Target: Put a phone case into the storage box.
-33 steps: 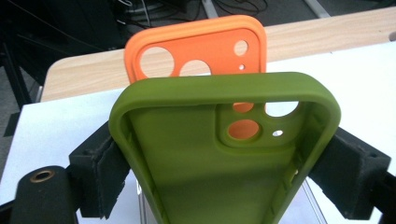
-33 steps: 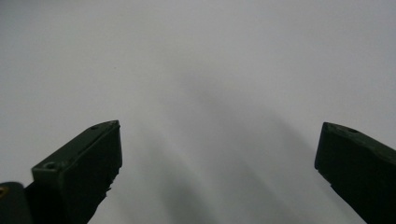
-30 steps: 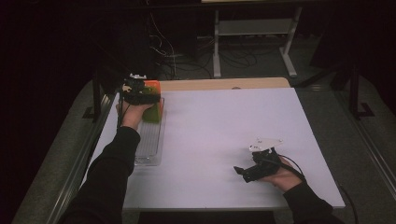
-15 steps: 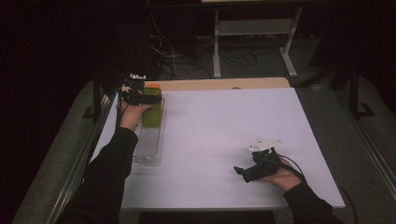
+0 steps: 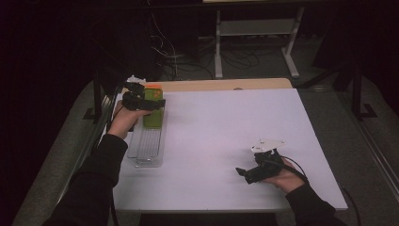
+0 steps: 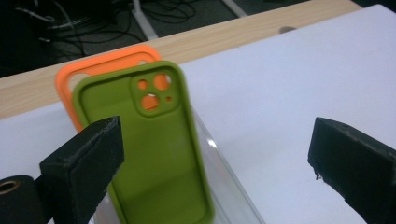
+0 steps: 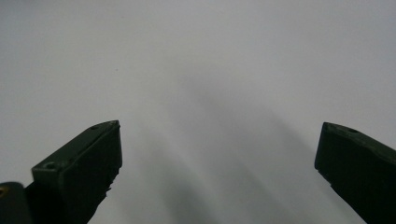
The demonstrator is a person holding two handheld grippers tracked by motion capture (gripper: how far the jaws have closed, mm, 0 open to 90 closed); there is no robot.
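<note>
The left gripper (image 5: 141, 100) hangs over the far end of a clear ribbed tray (image 5: 147, 149) at about ten o'clock on the white tabletop (image 5: 226, 136). Its jaws have just been opening and now stand wide apart, with nothing pressed between them. In the left gripper view (image 6: 212, 154) the green phone case (image 6: 159, 154) stands tilted in the tray, its inner face and camera cut-outs toward the lens. It sits nearer the left jaw, but whether it touches that jaw cannot be told. Just behind it, toward twelve o'clock, the orange phone case (image 6: 100, 65) leans against its back, with its rim showing around the green one's top and left side. In the high view the green phone case (image 5: 151, 110) and the orange phone case (image 5: 153, 86) sit at the tray's far end, close to the strip of bare wood (image 5: 226, 84) along the table's far edge. The tray runs along the nine o'clock edge, leaving little margin on that side.

The right gripper (image 5: 247, 173) rests low at about five o'clock, near the table's near edge, with its jaws apart and pointing toward nine o'clock. In the right gripper view (image 7: 217, 154) bare white surface lies between its jaws. The whole middle of the table, from the tray across to the three o'clock edge, is open.
</note>
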